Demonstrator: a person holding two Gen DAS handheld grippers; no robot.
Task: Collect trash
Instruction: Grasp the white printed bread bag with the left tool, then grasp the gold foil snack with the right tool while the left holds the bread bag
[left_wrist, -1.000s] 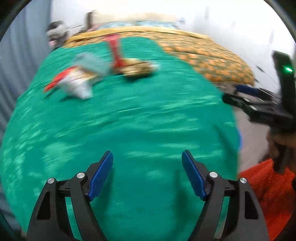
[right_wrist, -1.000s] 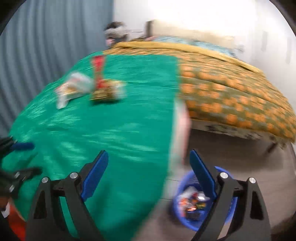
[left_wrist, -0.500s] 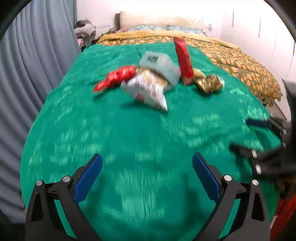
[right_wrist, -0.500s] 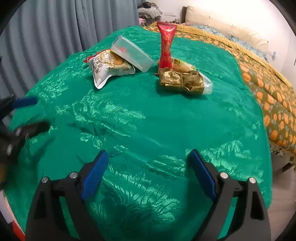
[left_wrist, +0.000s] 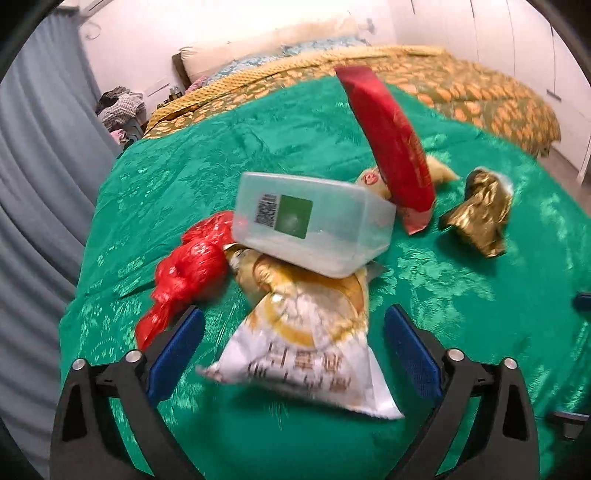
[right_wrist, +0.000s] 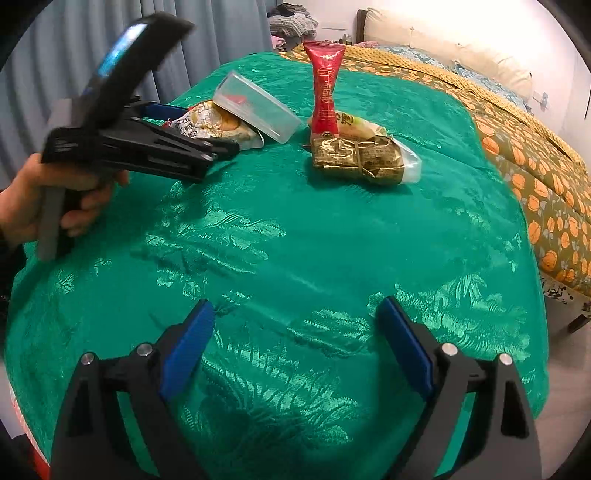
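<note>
- Left wrist view: the left gripper is over the trash pile on the green bedspread. Its jaws are closing, with the white-and-gold snack bag lying between the blue pads in the lower centre of the frame; the pads do not yet press on it.
- Same view, centre: a clear plastic container lies tilted on the upper end of that bag. A crumpled red plastic bag sits just beside them at centre left.
- Upper right of centre: a red wrapper stands propped up. A crushed gold foil wrapper lies apart at right.
- Right wrist view: the right gripper has its fingers spread wide over bare bedspread at the lower centre, with nothing between them. The person's hand works the left tool at the left edge.
- Handling judgement: the snack bag looks light, thin, crinkly and probably slippery. Take it across its free lower half, clear of the container.
- Risk judgement: lifting the bag may tip the container off. The container looks stiff and light, and is best gripped across its narrow sides.
</note>
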